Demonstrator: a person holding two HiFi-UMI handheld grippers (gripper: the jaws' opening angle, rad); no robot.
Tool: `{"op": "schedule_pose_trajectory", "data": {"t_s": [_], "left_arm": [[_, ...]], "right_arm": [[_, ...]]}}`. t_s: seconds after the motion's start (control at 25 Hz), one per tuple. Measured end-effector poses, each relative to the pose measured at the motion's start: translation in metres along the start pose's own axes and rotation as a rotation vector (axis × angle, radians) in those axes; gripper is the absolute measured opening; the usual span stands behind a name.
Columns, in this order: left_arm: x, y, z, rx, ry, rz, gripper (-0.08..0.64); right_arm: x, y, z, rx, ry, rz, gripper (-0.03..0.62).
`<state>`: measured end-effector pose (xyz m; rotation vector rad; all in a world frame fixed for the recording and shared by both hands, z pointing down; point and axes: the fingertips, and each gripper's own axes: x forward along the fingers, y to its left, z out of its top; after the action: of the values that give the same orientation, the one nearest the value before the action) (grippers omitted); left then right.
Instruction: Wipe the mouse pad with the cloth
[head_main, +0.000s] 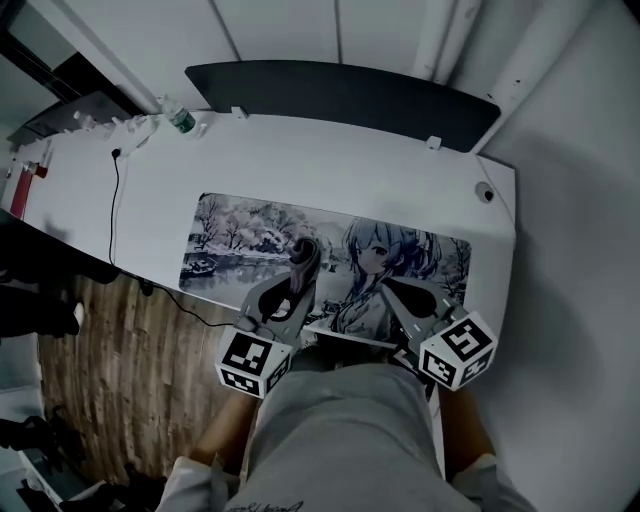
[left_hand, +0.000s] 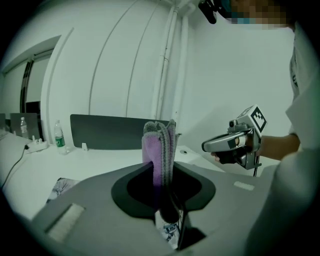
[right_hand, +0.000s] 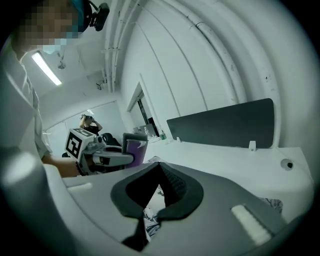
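Here, nearest you, the left gripper (head_main: 302, 268) is clenched on the purple cloth (left_hand: 157, 142), which stands as an upright fold above the near edge of the mouse pad (head_main: 250, 240). To its right, the right gripper (head_main: 398, 292) has its jaws drawn together on nothing. Beyond them the printed pad lies flat on the white desk (head_main: 330, 165). Risks, as judged: with nothing pinning the pad, a firm stroke may slide or ruck it. A fold this narrow may also let your jaw tips scrape the print.
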<state>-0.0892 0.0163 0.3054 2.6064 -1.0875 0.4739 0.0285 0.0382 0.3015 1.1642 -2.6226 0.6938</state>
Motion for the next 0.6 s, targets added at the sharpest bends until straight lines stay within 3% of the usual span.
{"op": "schedule_pose_trajectory", "data": {"t_s": [0.28,0.6], "left_arm": [[-0.02,0.016,0.007,-0.024,-0.051,0.023,0.107],[-0.019,0.014,0.015,0.006,-0.047,-0.015,0.109]], "right_arm": [[0.006,0.02,0.013,-0.007,-0.018,-0.014,0.006],[0.011,0.025,0.012,0.013,-0.025,-0.058,0.005]]}}
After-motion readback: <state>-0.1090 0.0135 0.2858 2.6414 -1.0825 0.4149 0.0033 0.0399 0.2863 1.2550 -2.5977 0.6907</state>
